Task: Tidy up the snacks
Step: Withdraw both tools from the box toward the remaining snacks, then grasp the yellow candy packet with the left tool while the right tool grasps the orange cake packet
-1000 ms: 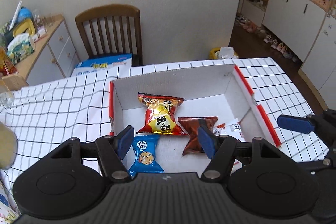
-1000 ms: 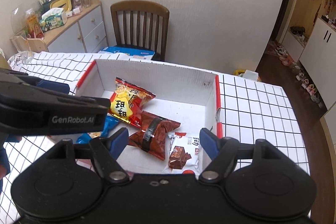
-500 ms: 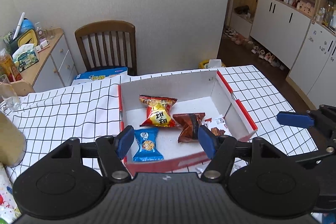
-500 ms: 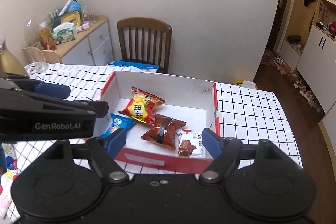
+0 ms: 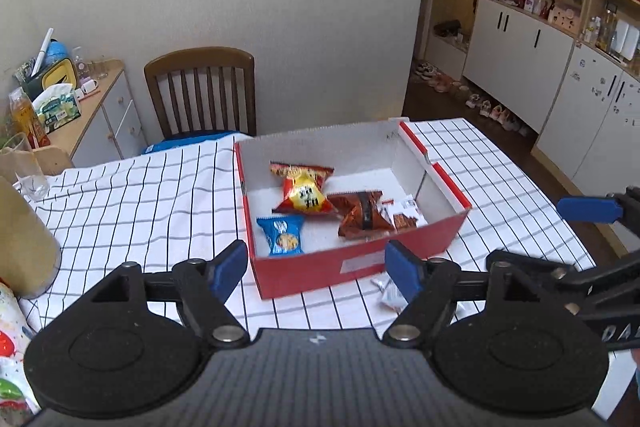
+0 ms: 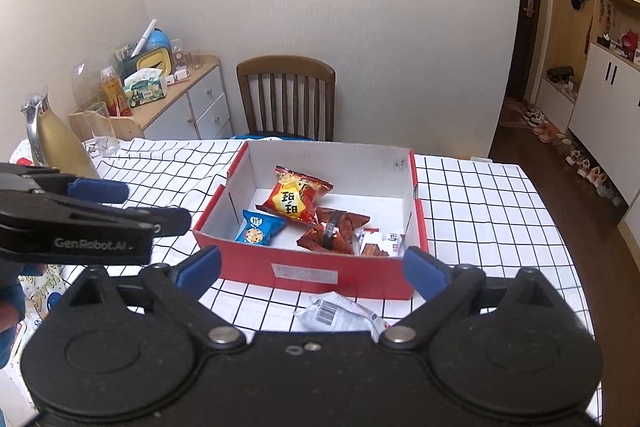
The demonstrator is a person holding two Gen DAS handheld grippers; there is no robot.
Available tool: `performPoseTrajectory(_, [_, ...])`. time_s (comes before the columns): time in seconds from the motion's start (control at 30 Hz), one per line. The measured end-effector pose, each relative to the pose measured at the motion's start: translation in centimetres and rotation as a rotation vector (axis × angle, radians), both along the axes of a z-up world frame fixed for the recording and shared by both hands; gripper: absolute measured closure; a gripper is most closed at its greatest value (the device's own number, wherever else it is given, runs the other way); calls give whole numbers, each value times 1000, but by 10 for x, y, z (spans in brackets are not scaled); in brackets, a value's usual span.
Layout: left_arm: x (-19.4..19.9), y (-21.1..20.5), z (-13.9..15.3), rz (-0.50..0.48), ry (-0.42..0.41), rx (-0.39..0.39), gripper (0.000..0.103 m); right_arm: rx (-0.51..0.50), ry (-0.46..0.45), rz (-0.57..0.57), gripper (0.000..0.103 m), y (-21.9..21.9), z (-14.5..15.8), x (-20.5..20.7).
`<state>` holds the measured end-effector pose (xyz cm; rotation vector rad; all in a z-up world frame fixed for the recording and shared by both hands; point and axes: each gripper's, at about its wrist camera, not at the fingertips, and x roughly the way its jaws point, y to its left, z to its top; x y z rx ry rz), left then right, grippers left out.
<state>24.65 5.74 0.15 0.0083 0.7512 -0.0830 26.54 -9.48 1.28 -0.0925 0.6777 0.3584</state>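
A red cardboard box (image 5: 352, 269) (image 6: 320, 273) with a white inside stands on the checked tablecloth. In it lie a red-and-yellow snack bag (image 5: 306, 193) (image 6: 294, 201), a blue cookie pack (image 5: 282, 235) (image 6: 256, 227), a brown pack (image 5: 362, 215) (image 6: 334, 231) and a white-red pack (image 5: 404, 213) (image 6: 378, 243). A clear white packet (image 6: 340, 315) (image 5: 386, 291) lies on the cloth in front of the box. My left gripper (image 5: 318, 269) and right gripper (image 6: 316, 269) hover before the box, jaws opening, nothing between them.
A wooden chair (image 5: 202, 91) stands behind the table. A drinking glass (image 5: 26, 167) and a gold jug (image 6: 56, 141) sit at the table's left. A cluttered sideboard (image 6: 180, 99) lines the left wall. White cabinets (image 5: 520, 59) and shoes on the floor are to the right.
Both grippers have pulled back and up from over the box, so its red front wall and the packet on the cloth now show. The jaws of both stand wider, the right most.
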Motion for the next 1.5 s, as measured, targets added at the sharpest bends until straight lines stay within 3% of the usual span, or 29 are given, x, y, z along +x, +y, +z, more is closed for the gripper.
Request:
performPoseTrajectory(0.13, [-16, 5, -5, 8, 7, -13, 27, 24, -19, -7, 0, -9, -1, -15])
performPoseTrajectory(0.2, [-22, 9, -9, 17, 10, -21, 18, 33, -19, -9, 0, -12, -3, -22])
performPoseTrajectory(0.3, [-37, 11, -17, 36, -30, -3, 18, 48, -15, -15, 0, -17, -10, -32])
performPoseTrajectory(0.5, [-59, 20, -46, 69, -5, -6, 18, 48, 4, -18, 0, -19, -38, -52])
performPoseTrajectory(0.77, [-61, 27, -93, 120, 91, 33, 18, 16, 75, -32, 0, -13, -84, -68])
performPoseTrajectory(1.1, [-55, 31, -149, 152, 234, -3, 18, -33, 183, -46, 0, -7, -134, -70])
performPoseTrajectory(1.5, [-48, 28, -180, 163, 315, -26, 18, -16, 283, -47, 7, 1, -170, -63])
